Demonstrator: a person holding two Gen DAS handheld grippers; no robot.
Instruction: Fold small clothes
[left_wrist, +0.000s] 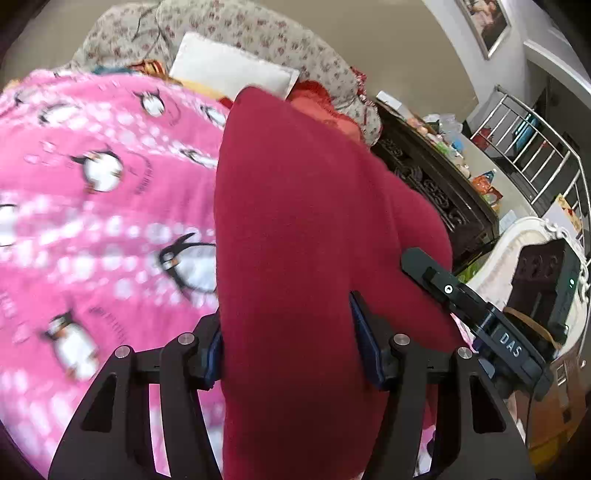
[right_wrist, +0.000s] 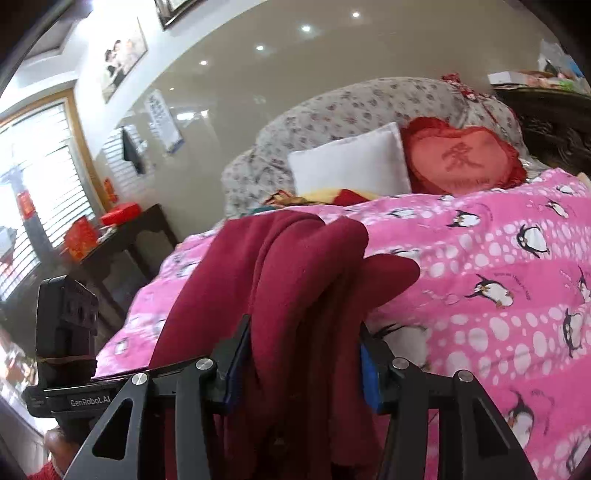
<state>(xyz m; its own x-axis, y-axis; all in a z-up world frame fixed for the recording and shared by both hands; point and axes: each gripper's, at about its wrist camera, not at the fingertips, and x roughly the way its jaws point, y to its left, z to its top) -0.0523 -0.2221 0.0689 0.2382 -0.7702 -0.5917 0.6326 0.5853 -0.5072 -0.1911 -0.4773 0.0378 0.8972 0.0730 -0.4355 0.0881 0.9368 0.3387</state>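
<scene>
Both grippers hold the same dark red garment (left_wrist: 314, 240) above a bed spread with a pink penguin-print blanket (left_wrist: 92, 206). The left gripper (left_wrist: 288, 354) has its blue-padded jaws pressed against a broad, smooth span of the cloth that runs forward from the camera and hangs off toward the right. The right gripper (right_wrist: 303, 369) clamps a thicker bunch, with several folds of fabric stacked between its pads and a loose lobe spilling over toward the blanket. Judged from this, the fold is under way but unfinished: the garment is lifted, not laid flat, and no neat folded stack shows anywhere on the bed. How many folds are already made cannot be told, since the cloth fills most of both views and the left view is motion-blurred. What seems left is bringing the held edges together, setting the piece down and smoothing it. Writing: "DAS" in white on the black body of the other gripper seen in the left view; "GenRobot.AI" on the black base at lower left of the right view; a red heart cushion (right_wrist: 461, 158) near the white pillow (right_wrist: 351, 162) bears an embroidered character, not legible.
</scene>
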